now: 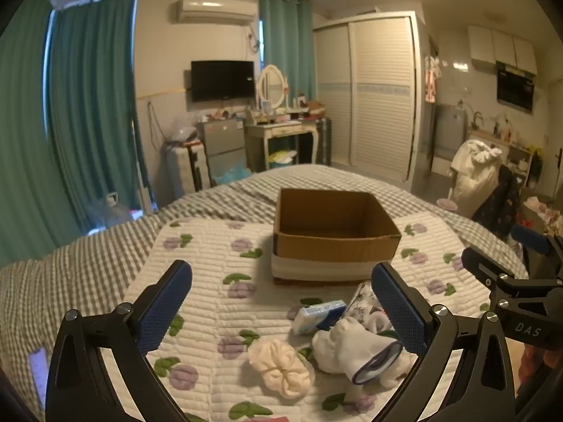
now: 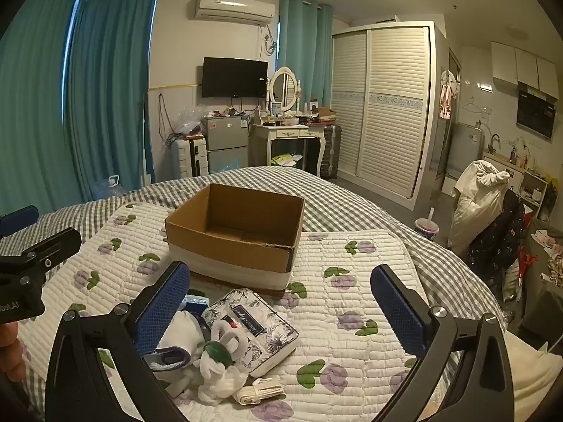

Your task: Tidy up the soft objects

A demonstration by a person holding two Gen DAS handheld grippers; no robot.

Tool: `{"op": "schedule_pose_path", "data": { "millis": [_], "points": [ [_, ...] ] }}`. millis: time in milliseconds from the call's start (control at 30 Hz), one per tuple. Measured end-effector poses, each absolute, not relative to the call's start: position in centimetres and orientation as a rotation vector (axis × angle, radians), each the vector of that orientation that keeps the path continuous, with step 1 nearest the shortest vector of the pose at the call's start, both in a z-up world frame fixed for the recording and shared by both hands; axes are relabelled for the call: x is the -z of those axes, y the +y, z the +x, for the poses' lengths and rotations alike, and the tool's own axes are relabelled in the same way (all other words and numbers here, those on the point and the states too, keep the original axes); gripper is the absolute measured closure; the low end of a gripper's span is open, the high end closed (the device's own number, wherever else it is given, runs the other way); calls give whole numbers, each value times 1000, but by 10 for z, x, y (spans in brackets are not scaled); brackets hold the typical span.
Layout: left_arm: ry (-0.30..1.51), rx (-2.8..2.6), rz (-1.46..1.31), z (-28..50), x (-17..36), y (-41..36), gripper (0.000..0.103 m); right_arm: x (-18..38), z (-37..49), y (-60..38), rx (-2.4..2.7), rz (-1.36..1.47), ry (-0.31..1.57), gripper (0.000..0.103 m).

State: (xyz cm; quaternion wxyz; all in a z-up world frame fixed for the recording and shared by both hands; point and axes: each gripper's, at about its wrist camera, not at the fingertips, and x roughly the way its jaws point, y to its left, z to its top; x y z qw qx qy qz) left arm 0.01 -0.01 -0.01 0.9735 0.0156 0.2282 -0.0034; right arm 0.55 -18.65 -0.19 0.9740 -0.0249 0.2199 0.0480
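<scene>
Both units stand with jaws spread wide and nothing between the pads. Left hand-held gripper hovers over the quilted floral mat on the bed; right hand-held gripper hovers over the same mat, to the right of the left unit.

Soft objects lie in one loose cluster on the mat, in front of the cardboard box:
- Cream rolled cloth: tied at one end with a band, long axis running from upper left to lower right in the left view. It lies between the left unit's fingers, nearer the right one.
- White sock bundle: purple-trimmed cuff opening toward the lower right. It touches the left unit's right finger in the view.
- Blue-and-white tissue pack: flat, long axis roughly left to right, just behind the sock bundle.
- Floral pouch: flat, rectangular, grey-flower print with a dark label, long axis diagonal. It lies between the right unit's fingers, closer to the left one.
- White scrunchie with green piece: resting against the pouch's near edge.

The box stands upright, open-topped, beyond the cluster.
</scene>
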Motion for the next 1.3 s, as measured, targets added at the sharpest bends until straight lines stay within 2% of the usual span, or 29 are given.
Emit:
{"op": "schedule_pose_path", "data": {
  "millis": [1300],
  "points": [
    [461,7,23,-1,-1,3,0,4,4,-184,-96,-57,456,0]
  ]
}}
